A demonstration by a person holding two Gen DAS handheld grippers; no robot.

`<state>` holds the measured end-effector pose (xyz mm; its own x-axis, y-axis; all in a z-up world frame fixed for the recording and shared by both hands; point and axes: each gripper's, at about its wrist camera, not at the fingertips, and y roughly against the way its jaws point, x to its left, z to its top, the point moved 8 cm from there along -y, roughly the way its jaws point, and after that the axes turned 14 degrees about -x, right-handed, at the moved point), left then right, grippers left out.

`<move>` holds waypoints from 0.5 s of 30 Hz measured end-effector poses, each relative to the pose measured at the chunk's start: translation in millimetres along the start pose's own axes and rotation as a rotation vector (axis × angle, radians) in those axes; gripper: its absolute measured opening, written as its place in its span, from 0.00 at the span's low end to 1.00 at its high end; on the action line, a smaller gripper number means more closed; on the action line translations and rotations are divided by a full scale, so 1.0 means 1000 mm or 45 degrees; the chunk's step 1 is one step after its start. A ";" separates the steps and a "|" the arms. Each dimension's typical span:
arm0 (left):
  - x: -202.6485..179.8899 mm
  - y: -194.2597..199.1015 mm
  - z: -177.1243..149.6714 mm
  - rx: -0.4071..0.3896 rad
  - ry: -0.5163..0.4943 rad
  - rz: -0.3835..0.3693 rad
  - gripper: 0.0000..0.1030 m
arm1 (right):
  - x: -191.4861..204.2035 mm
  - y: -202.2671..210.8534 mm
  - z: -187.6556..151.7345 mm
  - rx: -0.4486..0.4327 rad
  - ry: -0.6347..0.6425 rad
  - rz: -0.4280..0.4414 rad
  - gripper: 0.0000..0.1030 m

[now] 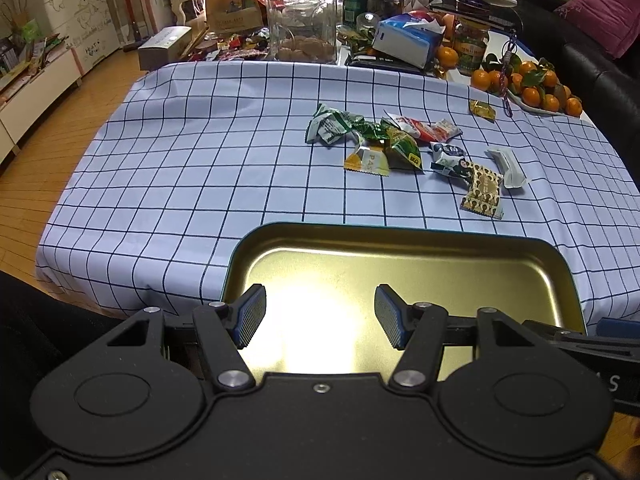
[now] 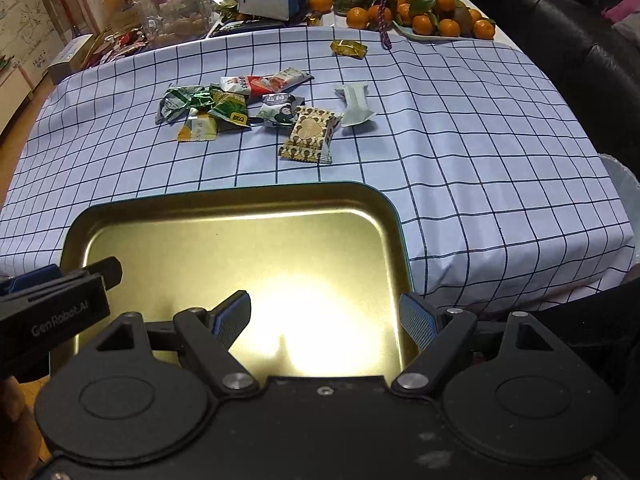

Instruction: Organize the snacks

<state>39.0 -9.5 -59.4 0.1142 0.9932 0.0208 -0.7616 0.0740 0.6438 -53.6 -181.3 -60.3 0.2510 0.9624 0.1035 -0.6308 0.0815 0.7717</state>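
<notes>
From the left wrist camera, the left gripper hovers low over the near half of the gold tin tray, its jaws apart and holding nothing; the tray sits on the checked tablecloth at 6 o'clock; the snack packets lie scattered beyond it toward 1 o'clock, about eight in a loose cluster, with one gold candy apart from them further toward 1 o'clock; one glass jar stands at 12 o'clock past the cloth, and a plate of oranges rests at 2 o'clock.

From the right wrist camera, the right gripper also hangs over the tray, jaws spread and bare; the left gripper's body shows at 9 o'clock, just beside it; the packets lie at 11 to 12 o'clock, the heart-patterned packet nearest the tray; the gold candy lies alone at 12 o'clock, near the oranges.
</notes>
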 end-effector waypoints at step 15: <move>0.008 0.000 0.050 -0.081 0.086 -0.041 0.61 | -0.018 0.011 0.057 -0.194 -0.042 0.006 0.82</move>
<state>72.2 -6.4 -21.0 0.0975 0.9938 -0.0525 -0.7972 0.1096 0.5937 -23.6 -212.7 -17.6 0.2704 0.9540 0.1295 -0.7356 0.1180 0.6671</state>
